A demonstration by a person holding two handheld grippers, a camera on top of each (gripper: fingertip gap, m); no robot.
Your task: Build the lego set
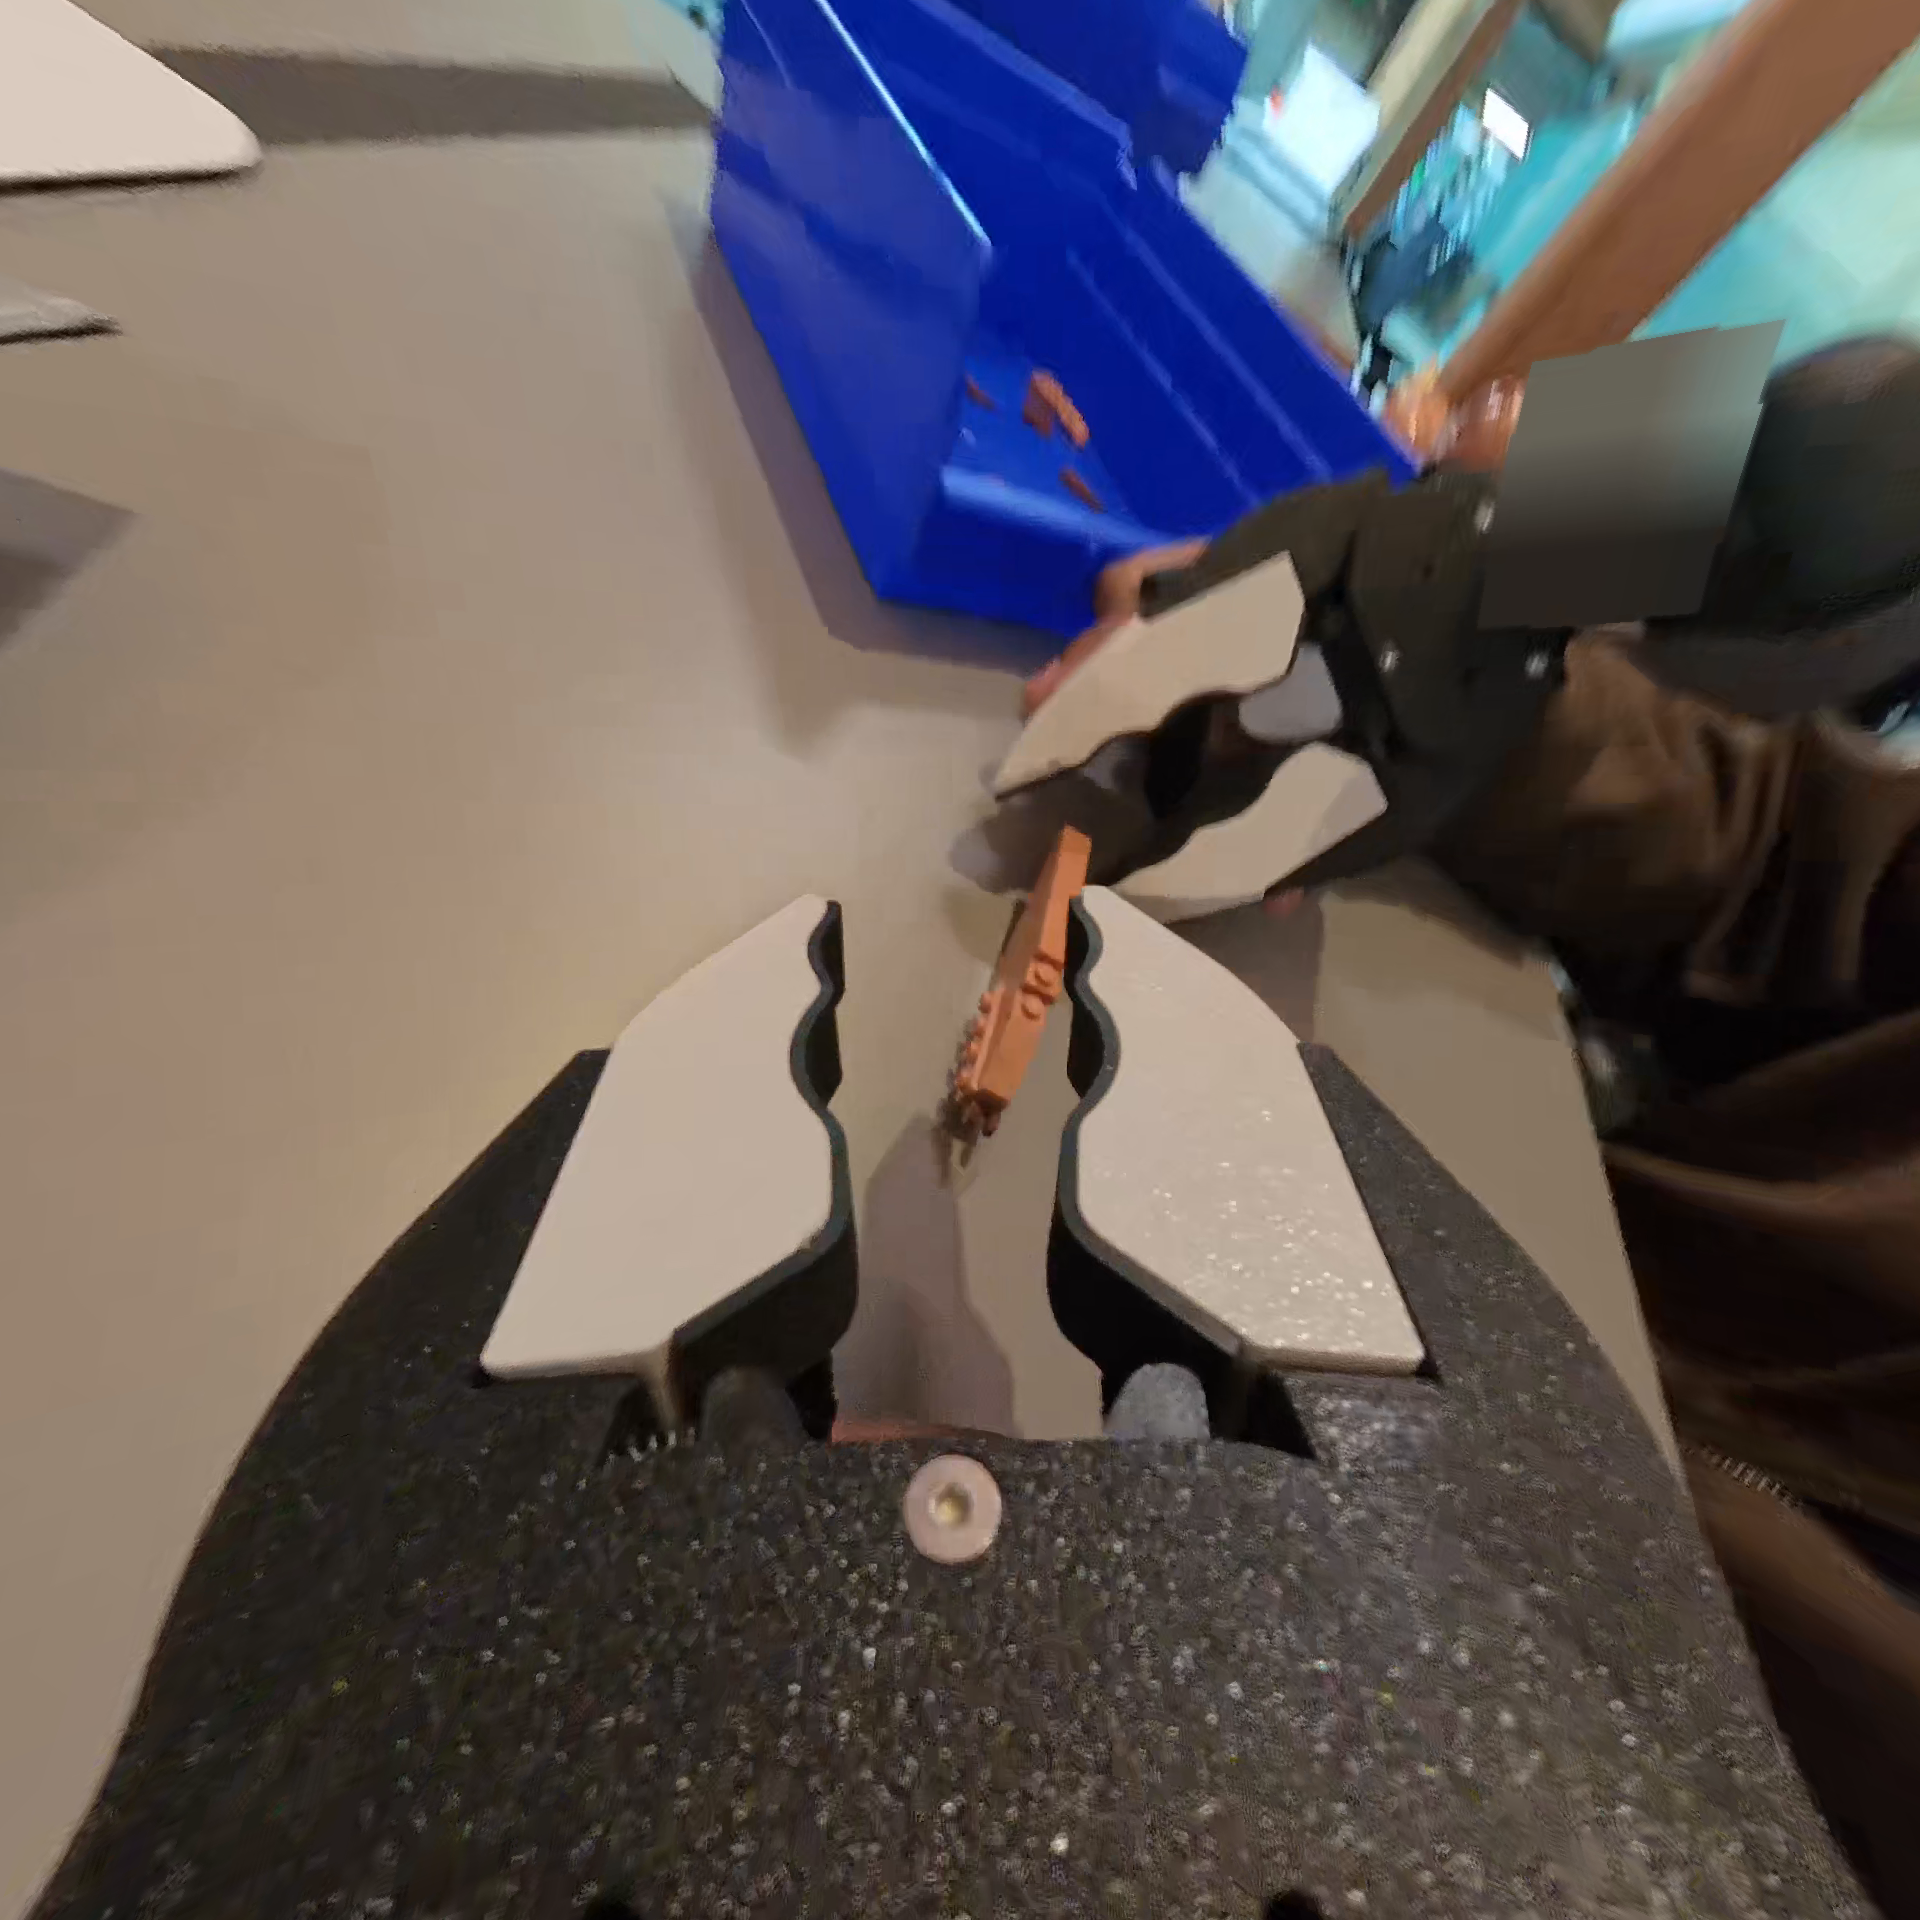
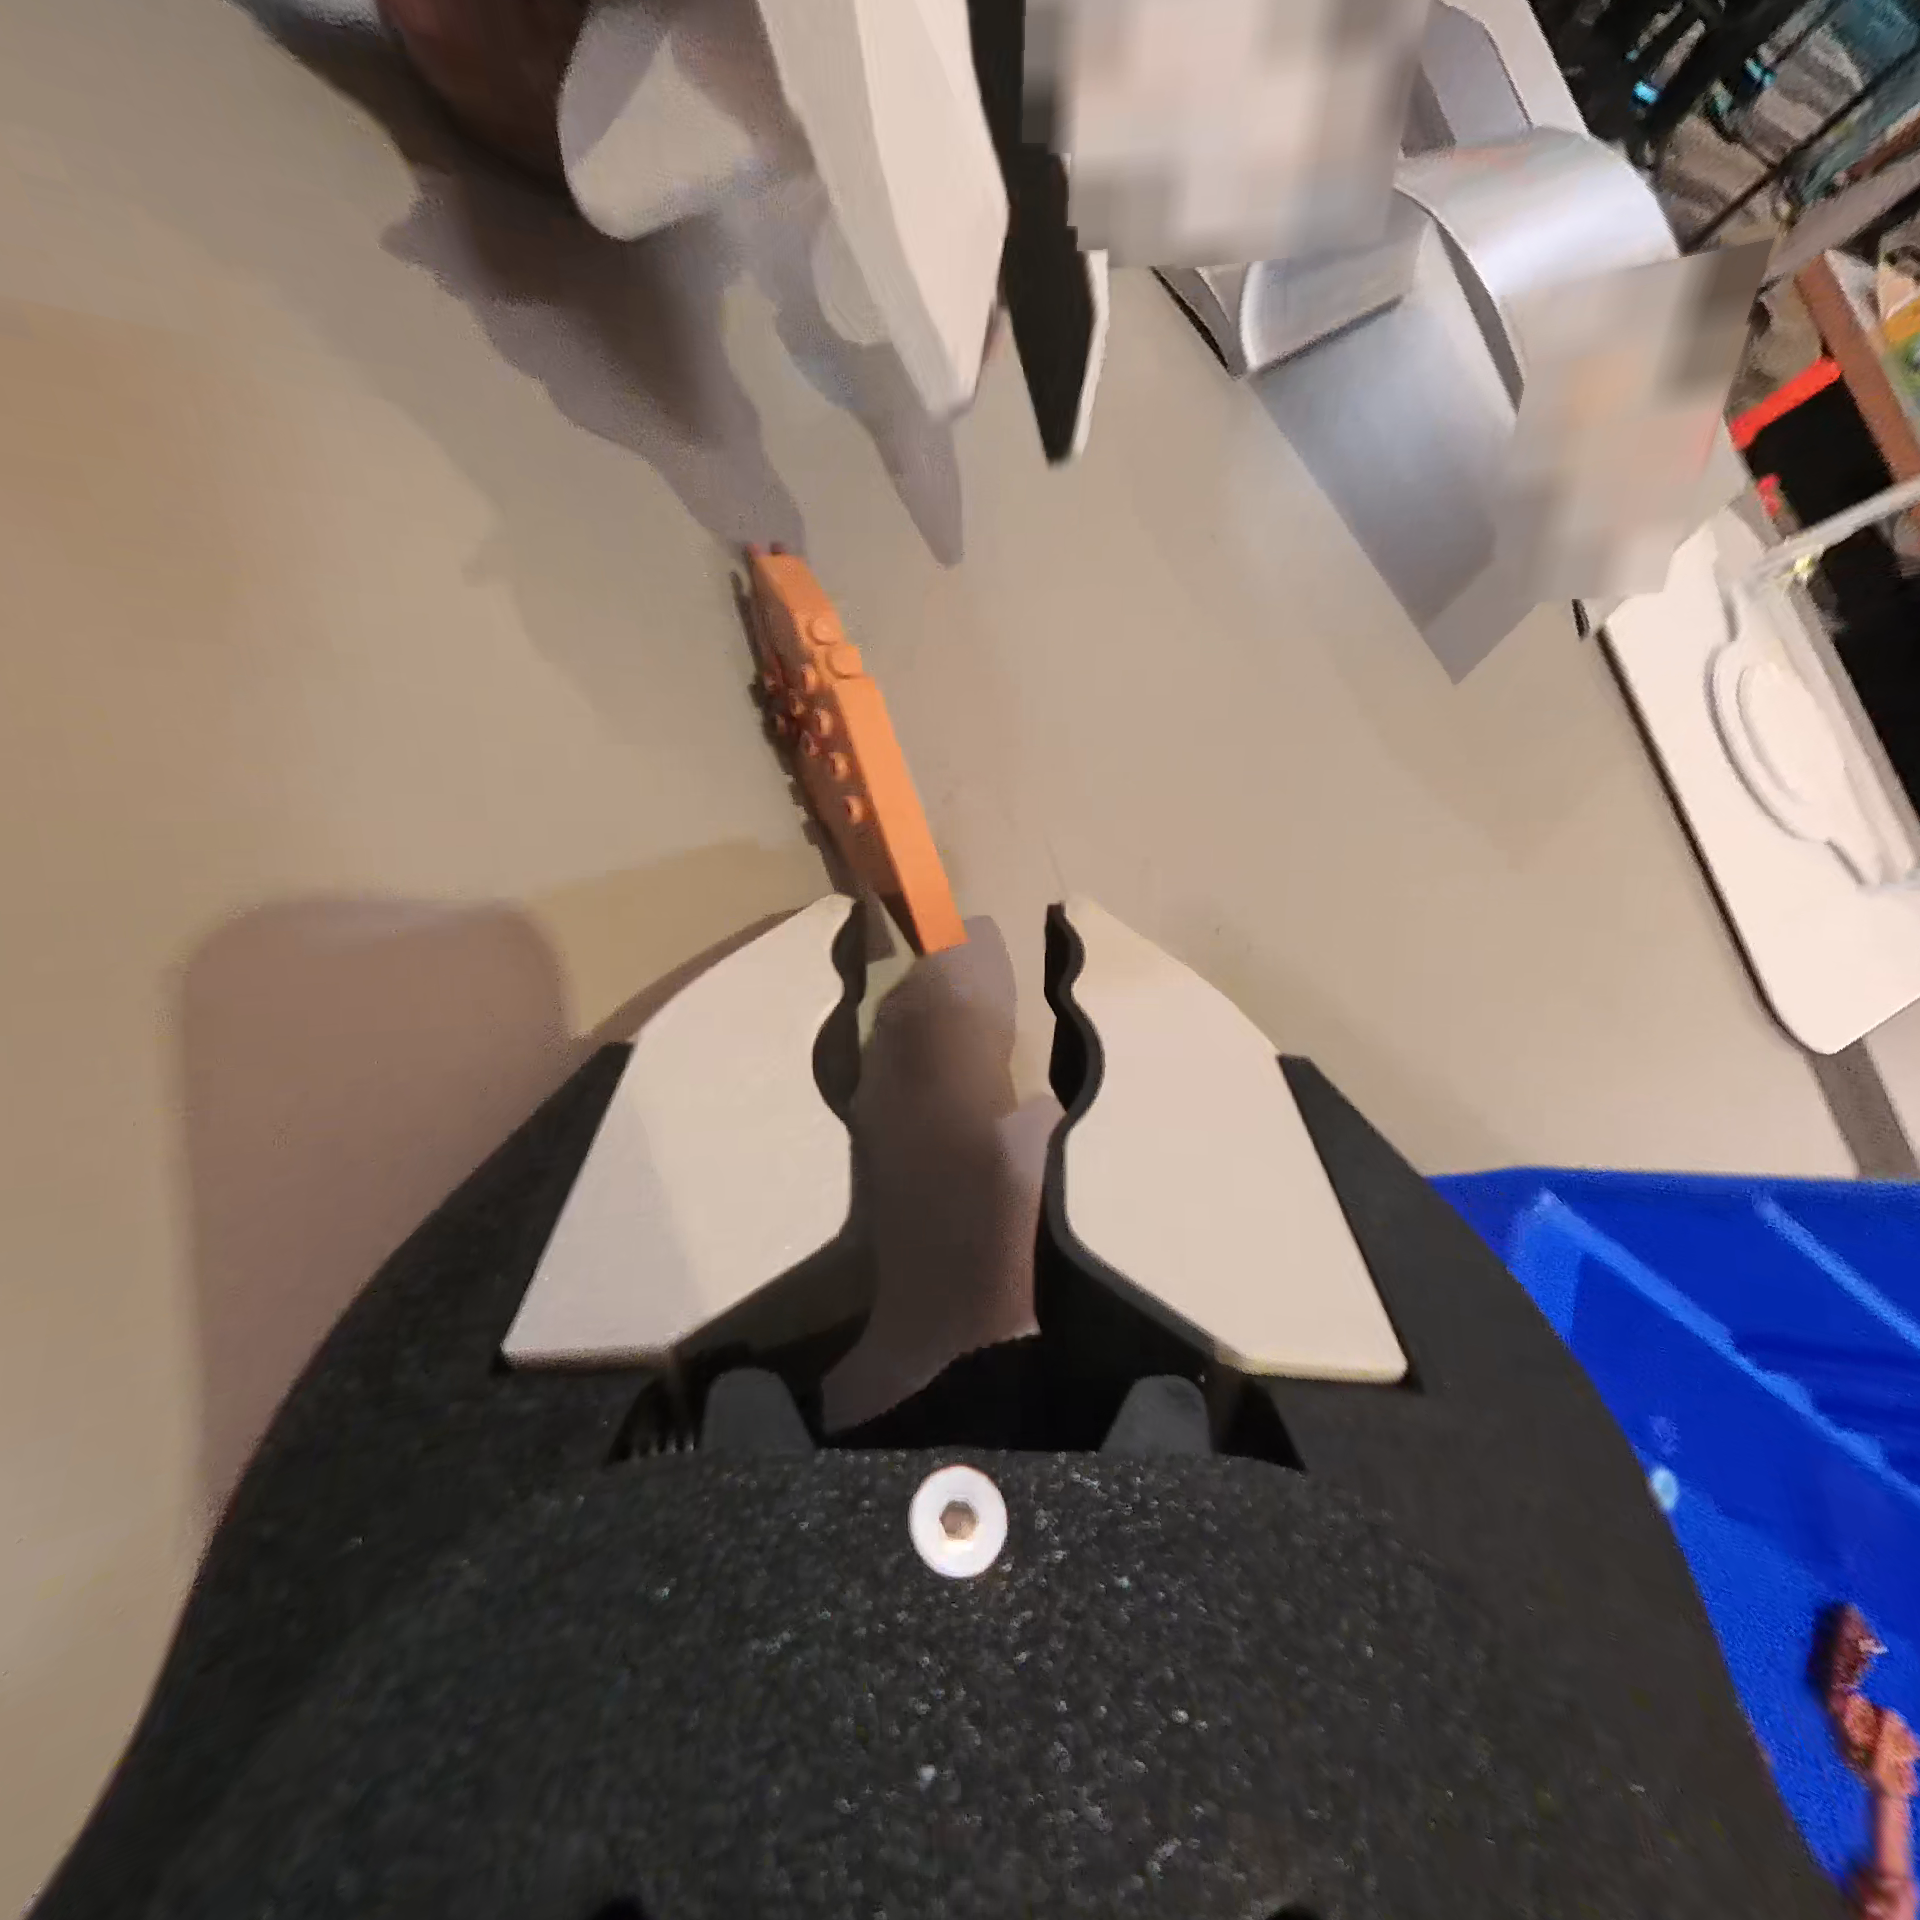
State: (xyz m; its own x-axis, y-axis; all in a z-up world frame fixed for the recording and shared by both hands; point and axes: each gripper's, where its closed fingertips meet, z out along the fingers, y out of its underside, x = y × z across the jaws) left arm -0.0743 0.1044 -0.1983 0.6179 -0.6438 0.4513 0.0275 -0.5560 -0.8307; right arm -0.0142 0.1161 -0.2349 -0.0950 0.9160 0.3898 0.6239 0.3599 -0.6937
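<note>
Left wrist view: left gripper (image 1: 954, 914), jaws apart; orange lego plate (image 1: 1029, 997) is seen on edge btwn the tips, touching the right pad.

Right wrist view: right gripper (image 2: 951, 914), jaws apart, plate's end (image 2: 925, 914) just inside. Light, stiff, slick plastic, prob. best pinched across flat faces. Blue bin (image 2: 1714, 1351) nearby.

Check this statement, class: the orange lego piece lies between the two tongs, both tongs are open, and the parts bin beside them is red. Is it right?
One detail is wrong: the bin is blue, not red, as the left wrist view shows. The rest stands: the orange lego piece lies between the left tongs and the right tongs, both open.
</note>
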